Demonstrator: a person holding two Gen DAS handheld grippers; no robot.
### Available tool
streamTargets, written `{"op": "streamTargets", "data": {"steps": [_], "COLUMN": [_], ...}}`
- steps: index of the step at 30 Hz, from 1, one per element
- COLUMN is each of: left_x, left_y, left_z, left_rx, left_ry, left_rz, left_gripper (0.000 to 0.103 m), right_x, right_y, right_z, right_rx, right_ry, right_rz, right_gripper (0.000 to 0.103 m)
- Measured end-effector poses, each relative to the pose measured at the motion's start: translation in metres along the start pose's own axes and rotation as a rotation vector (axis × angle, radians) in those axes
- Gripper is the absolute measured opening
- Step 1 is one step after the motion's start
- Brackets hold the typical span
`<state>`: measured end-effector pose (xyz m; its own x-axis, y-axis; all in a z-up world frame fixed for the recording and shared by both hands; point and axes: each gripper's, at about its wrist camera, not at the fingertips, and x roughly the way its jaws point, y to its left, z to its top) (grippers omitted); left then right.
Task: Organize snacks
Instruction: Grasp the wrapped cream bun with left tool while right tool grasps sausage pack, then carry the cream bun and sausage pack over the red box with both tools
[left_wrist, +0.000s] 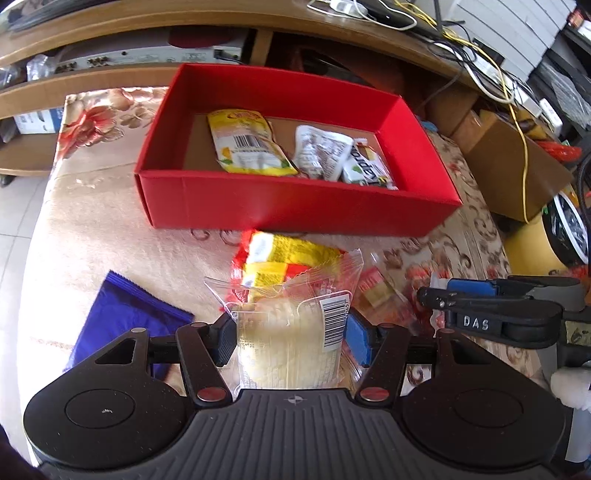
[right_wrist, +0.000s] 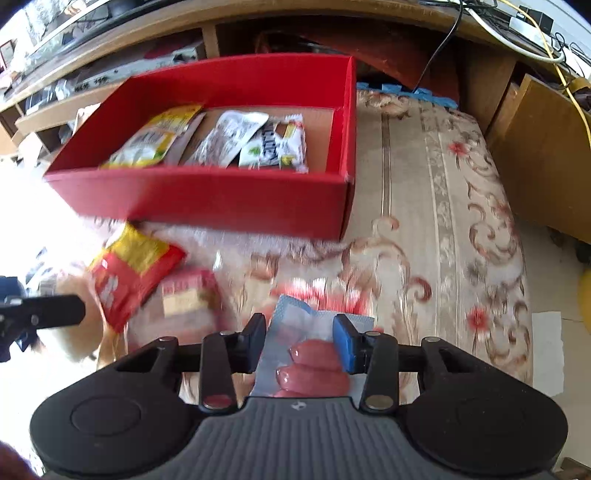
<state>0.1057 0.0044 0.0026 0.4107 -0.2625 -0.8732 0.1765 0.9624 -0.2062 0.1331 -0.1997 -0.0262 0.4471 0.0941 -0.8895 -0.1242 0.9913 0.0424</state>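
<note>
Now both tools carry a load. My left gripper (left_wrist: 291, 338) is clamped on a clear plastic packet of pale yellow cake (left_wrist: 291, 343), lifted off the cloth, apparently so it can travel over the near wall of the red rectangular cardboard box (left_wrist: 295, 206) ahead. My right gripper (right_wrist: 299, 345) pinches a clear sealed pack of pink sausages (right_wrist: 314, 363) across its width, likewise raised and pointed toward the box (right_wrist: 207, 199).

The box sits on a floral beige fabric surface (left_wrist: 110, 229), well within reach of both hands, which I judge is why the loose snacks lie just before it. Three packets rest flat on its floor: one yellow pouch with a barcode (left_wrist: 247, 144), one white crinkled sachet (left_wrist: 321, 149) and one white-and-brown wrapped bar (left_wrist: 369, 170).

Outside it I count three loose items: a red-and-yellow foil bag (right_wrist: 129, 273) beside the box's front wall, a small red-and-cream packet (right_wrist: 188, 295) next to that, and a flat blue foil pouch (left_wrist: 125, 317) to the left.
</note>
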Motion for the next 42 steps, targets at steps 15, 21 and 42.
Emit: {"op": "streamTargets", "data": {"steps": [15, 21, 42], "left_x": [0.004, 0.013, 0.016], "left_y": [-0.014, -0.014, -0.012], "left_z": [-0.032, -0.032, -0.044], "left_rx": [0.054, 0.053, 0.052], "left_ry": [0.049, 0.07, 0.1], "left_rz": [-0.011, 0.001, 0.019], "left_gripper": [0.07, 0.076, 0.083], "right_x": [-0.021, -0.016, -0.012], "right_y": [0.003, 0.003, 0.014], "right_z": [-0.032, -0.042, -0.056], "right_rx": [-0.01, -0.023, -0.062], "right_ry": [0.024, 0.064, 0.069], "right_rz": [0.036, 0.005, -0.015], "right_gripper": [0.047, 0.066, 0.063]}}
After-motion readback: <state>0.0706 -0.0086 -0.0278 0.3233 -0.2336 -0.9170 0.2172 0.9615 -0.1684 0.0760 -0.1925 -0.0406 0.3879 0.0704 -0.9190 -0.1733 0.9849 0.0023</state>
